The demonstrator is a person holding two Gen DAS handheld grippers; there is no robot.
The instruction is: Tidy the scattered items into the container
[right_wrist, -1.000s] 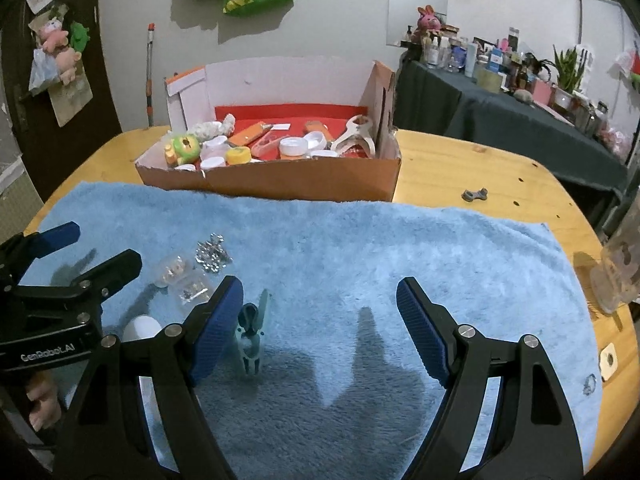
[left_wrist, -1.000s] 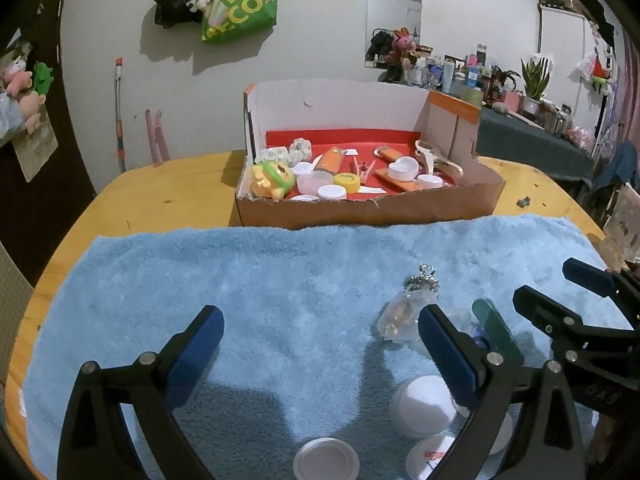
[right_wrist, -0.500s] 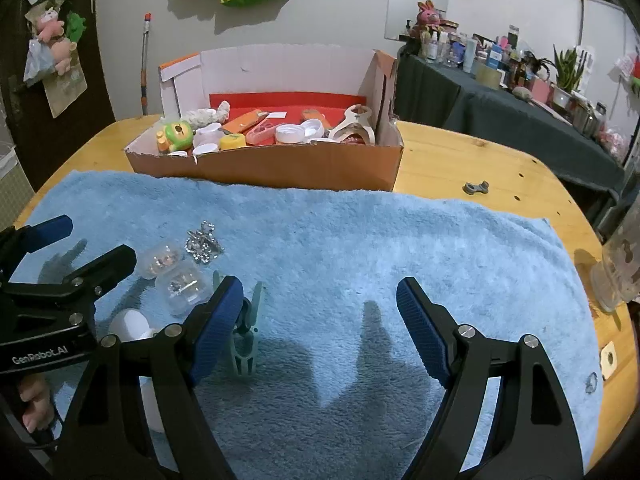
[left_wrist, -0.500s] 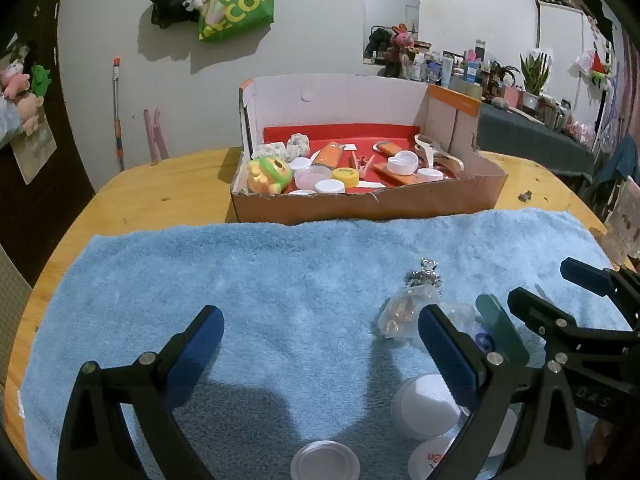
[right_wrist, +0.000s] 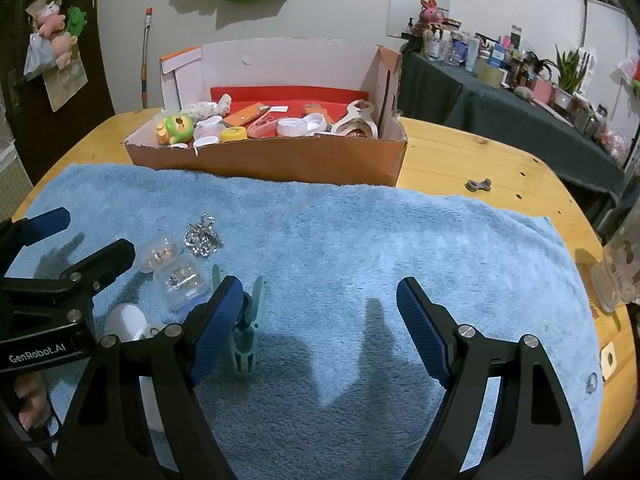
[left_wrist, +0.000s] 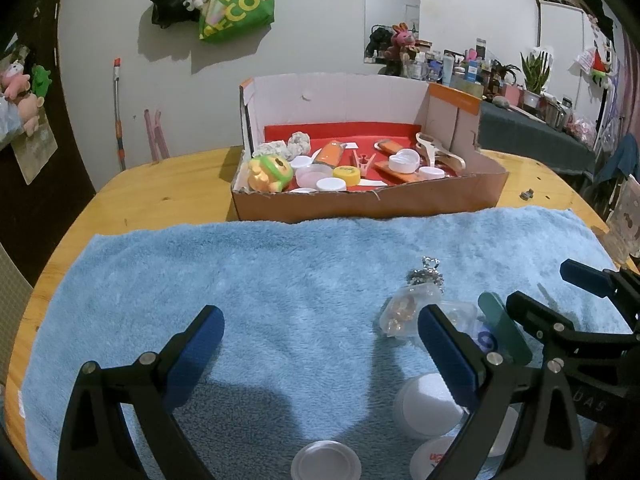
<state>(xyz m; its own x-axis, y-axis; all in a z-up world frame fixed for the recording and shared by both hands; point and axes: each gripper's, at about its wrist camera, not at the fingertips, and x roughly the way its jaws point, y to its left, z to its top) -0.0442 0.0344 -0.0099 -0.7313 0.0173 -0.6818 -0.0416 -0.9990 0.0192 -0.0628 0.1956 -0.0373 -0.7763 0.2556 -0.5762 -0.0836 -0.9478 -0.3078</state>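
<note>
Both grippers hang wide open and empty over the blue towel (right_wrist: 400, 240): the left gripper (left_wrist: 320, 328) at lower centre, the right gripper (right_wrist: 320, 300) likewise. Clear cases (right_wrist: 180, 280), a peg (right_wrist: 248, 332) and lids (left_wrist: 428, 404) lie scattered below the box (left_wrist: 360, 200) at top centre.

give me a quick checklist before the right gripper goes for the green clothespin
1. Right gripper open: ok, fingers wide apart and holding nothing.
2. Green clothespin reachable: ok, it lies on the blue towel beside the left finger.
3. Clothespin between the fingers: not ok, it sits off to the left.
4. Left gripper out of the way: cannot tell, it is open and close by.
5. Clear plastic boxes apart from the clothespin: ok.
6. Cardboard box has room: ok.
</note>
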